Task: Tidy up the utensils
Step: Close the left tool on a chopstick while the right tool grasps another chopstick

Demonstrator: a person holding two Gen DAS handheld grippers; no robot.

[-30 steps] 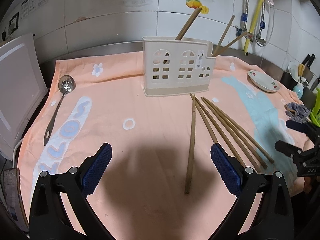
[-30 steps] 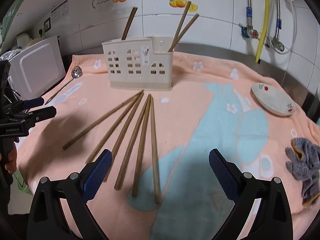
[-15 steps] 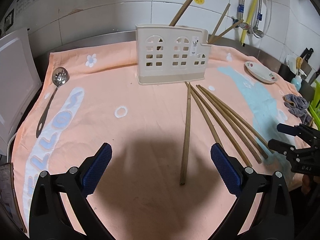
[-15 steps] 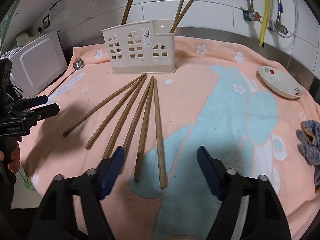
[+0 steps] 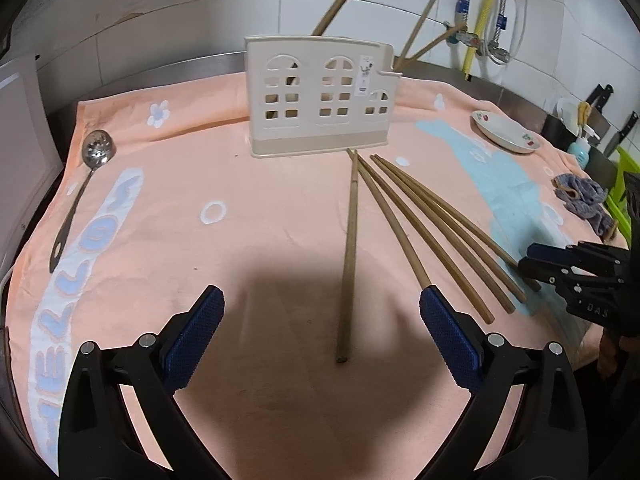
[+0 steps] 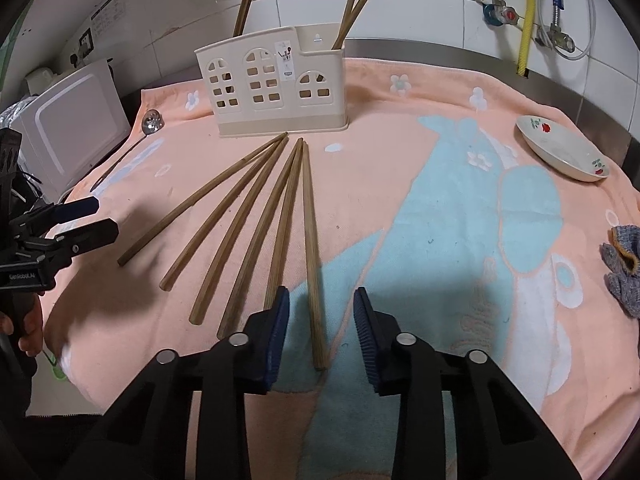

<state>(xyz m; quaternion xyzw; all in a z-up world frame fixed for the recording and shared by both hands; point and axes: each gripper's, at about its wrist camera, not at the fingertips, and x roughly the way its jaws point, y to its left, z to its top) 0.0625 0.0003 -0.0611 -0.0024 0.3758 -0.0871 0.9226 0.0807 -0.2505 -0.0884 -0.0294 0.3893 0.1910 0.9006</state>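
Several long wooden chopsticks (image 6: pixel 256 216) lie fanned on the peach towel in front of the cream utensil holder (image 6: pixel 276 92), which holds three more chopsticks (image 6: pixel 356 4). My right gripper (image 6: pixel 322 294) is low over the towel and its jaws are closing. The near end of the rightmost chopstick (image 6: pixel 310 240) lies between the pads, and neither pad touches it. My left gripper (image 5: pixel 320 294) stands wide open above the near end of the leftmost chopstick (image 5: pixel 350 248) and holds nothing. A slotted metal spoon (image 5: pixel 98 150) lies far left.
A white flowered plate (image 6: pixel 560 148) sits at the right back of the towel (image 6: pixel 440 92), with a grey knitted glove (image 6: pixel 624 268) at its right edge. A white appliance (image 6: pixel 68 120) stands at the left. A tiled wall and pipes are behind. A hand grips the left tool.
The right gripper's jaws have narrowed from wide open to a small gap around the rightmost chopstick's near end. Both grippers have sunk slightly toward the towel.
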